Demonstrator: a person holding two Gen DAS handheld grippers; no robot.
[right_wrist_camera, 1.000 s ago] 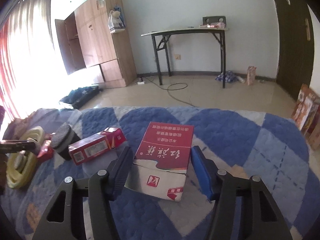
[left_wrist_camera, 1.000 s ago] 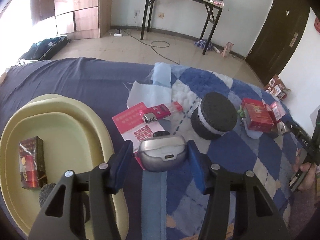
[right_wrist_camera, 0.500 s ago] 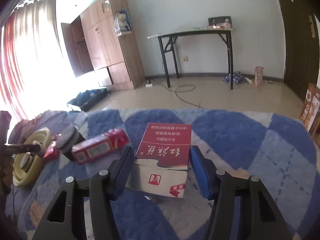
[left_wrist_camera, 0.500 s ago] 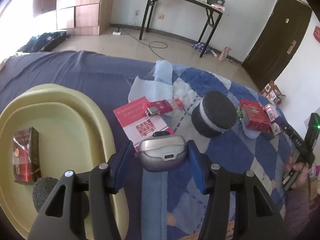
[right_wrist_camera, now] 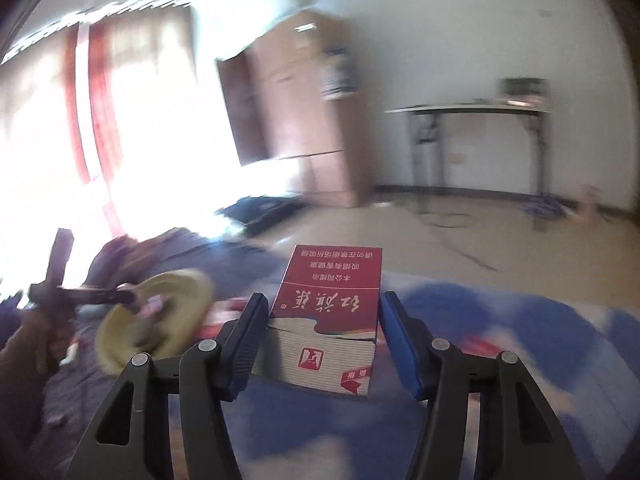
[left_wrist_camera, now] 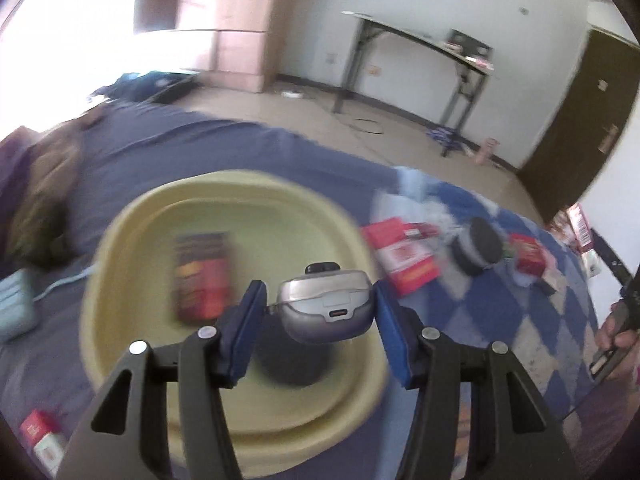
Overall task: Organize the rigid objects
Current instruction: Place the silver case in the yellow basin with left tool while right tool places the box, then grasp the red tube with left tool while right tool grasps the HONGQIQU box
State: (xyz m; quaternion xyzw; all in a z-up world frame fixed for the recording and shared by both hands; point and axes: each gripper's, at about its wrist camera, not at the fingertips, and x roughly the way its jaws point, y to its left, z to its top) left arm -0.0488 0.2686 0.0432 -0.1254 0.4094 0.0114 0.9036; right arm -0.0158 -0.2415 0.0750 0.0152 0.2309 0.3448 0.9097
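Left wrist view: left gripper clamps a silver case over the yellow basin holding 1 dark box. Right gripper grips a red-and-white carton above the blue quilt.

basin pale yellow | case silver | carton red-white | blanket blue-white diamonds

Box lies in basin on bed

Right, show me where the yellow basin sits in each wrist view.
Left wrist: the yellow basin fills the centre, behind the gripper.
Right wrist: the yellow basin is small, tilted, at the left edge.
Shared landmark: the black-legged table against the white wall.
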